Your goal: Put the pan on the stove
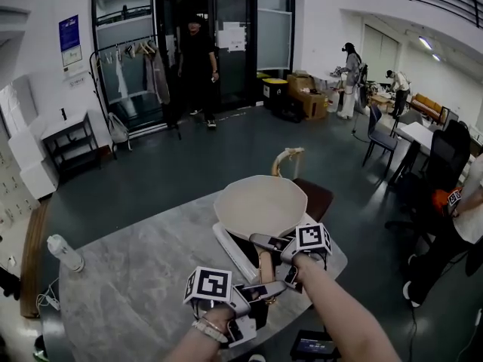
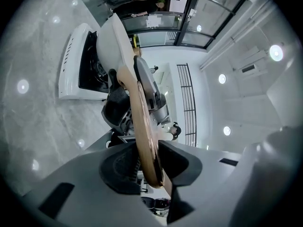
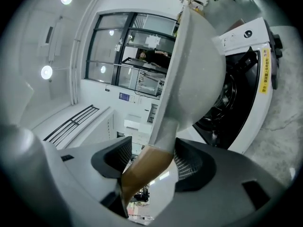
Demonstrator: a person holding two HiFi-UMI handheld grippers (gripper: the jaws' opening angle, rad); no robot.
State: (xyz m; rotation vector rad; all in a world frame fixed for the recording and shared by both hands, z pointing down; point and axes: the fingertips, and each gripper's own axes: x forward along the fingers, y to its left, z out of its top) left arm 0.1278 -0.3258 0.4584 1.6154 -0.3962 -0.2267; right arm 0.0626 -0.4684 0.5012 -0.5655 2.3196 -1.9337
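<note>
Surroundings: grey marble worktop (image 1: pixel 136 277) is carrying a white, black-topped stove (image 1: pixel 230 251) near its far edge; a clear bottle (image 1: pixel 66 253) is sitting well apart at the left; a chair (image 1: pixel 313 196) with a brown seat is standing just beyond the worktop, behind the stove
Background: people are standing far off across the room, near the glass doors and the desks
Pan place: cream pan (image 1: pixel 260 206) is sitting over the stove, its bowl covering the burner; whether the base is touching cannot be told
Pan direction: its wooden handle (image 1: pixel 266 266) is pointing back toward the person, the bowl away toward the chair, so the long axis is running straight out across the worktop
Left tongs (image 2: pixel 150 162): pressing closed on the handle's near end
Right tongs (image 3: pixel 151 162): clamping the handle where wood meets the cream neck, between the left tongs and the bowl
</note>
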